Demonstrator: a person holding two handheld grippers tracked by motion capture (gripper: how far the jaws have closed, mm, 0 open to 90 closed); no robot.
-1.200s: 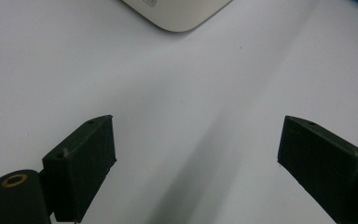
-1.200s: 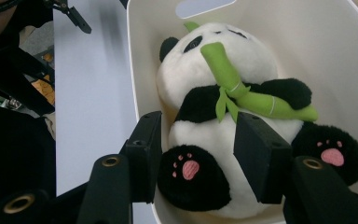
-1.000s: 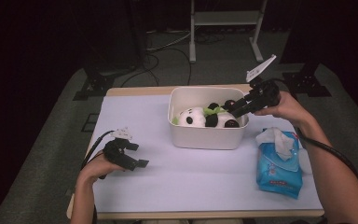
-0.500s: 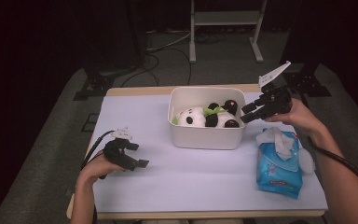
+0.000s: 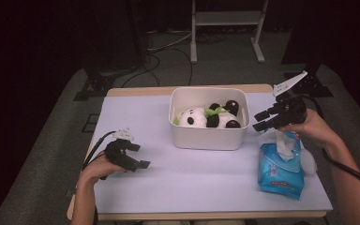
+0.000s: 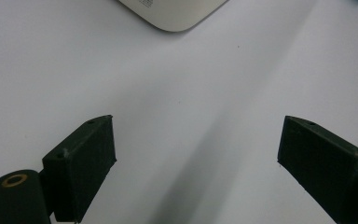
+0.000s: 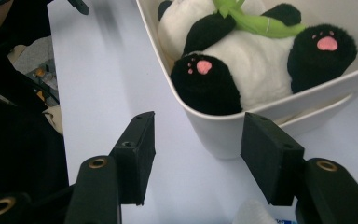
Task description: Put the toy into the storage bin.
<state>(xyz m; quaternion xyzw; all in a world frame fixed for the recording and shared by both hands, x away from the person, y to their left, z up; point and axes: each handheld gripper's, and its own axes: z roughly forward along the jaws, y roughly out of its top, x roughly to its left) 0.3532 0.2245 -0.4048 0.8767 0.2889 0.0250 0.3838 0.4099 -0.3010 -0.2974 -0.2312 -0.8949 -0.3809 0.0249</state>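
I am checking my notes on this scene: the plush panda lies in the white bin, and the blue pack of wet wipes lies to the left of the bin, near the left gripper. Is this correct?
Not fully. The plush panda does lie in the white bin, but the blue pack of wet wipes lies to the right of the bin, just below the right gripper, as the high view shows.

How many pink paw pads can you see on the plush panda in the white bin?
2. In the right gripper view, one pink pad faces the near bin wall, the other sits farther right. Other paws may be hidden.
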